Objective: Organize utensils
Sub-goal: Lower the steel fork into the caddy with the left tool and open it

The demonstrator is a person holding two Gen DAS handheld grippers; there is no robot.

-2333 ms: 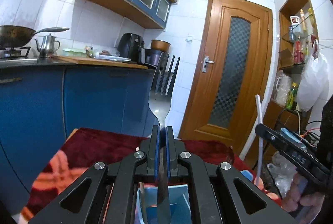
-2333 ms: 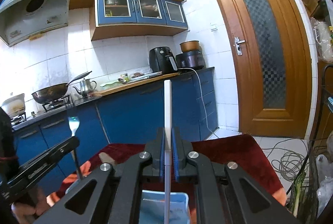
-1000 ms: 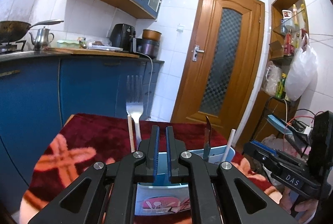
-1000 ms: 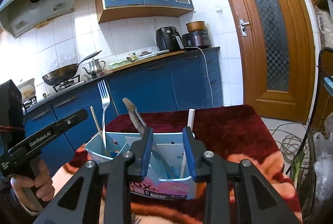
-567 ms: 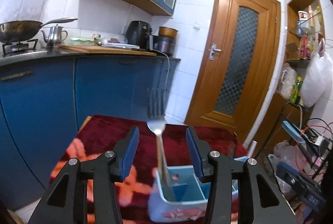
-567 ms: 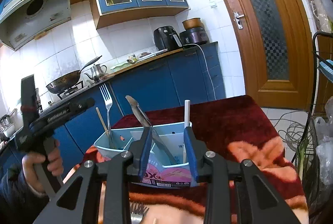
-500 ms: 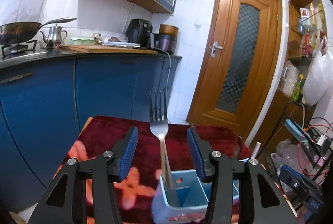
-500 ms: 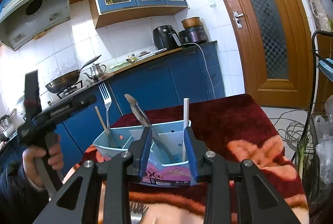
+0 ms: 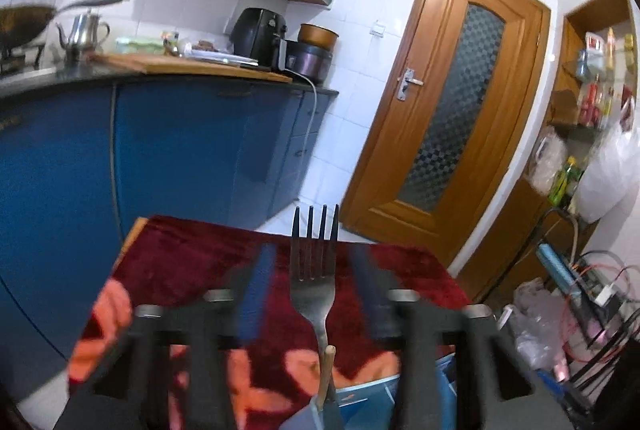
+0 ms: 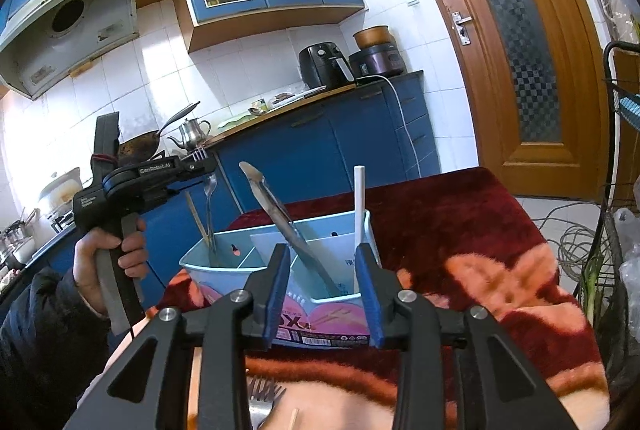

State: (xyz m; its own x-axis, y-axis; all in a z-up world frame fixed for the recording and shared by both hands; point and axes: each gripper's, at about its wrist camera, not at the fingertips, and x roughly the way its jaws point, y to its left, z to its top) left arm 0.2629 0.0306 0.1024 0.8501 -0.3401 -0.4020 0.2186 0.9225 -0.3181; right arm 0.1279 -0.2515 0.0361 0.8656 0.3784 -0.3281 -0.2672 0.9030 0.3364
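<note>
A light blue utensil holder (image 10: pixel 280 266) stands on the red blanket. It holds a steel fork (image 10: pixel 209 198), a wooden chopstick (image 10: pixel 197 220), a knife (image 10: pixel 280 214) and a white chopstick (image 10: pixel 359 206), each upright or leaning. My right gripper (image 10: pixel 324 282) is open and empty, just in front of the holder. My left gripper (image 9: pixel 310 294) is open; the fork (image 9: pixel 314 270) stands free between its fingers, with the wooden chopstick (image 9: pixel 326 378) below. The left gripper (image 10: pixel 200 166) also shows in the right wrist view, above the fork's tines.
Another fork (image 10: pixel 262 400) and a wooden stick (image 10: pixel 294 418) lie on the blanket near me. Blue kitchen cabinets (image 10: pixel 320 150) run behind the table. A wooden door (image 9: pixel 452 134) is at the right, with cables (image 10: pixel 572 242) on the floor.
Both grippers let go of the fork and the white chopstick into the holder, then opened and pulled back. The left gripper has risen a little along the fork.
</note>
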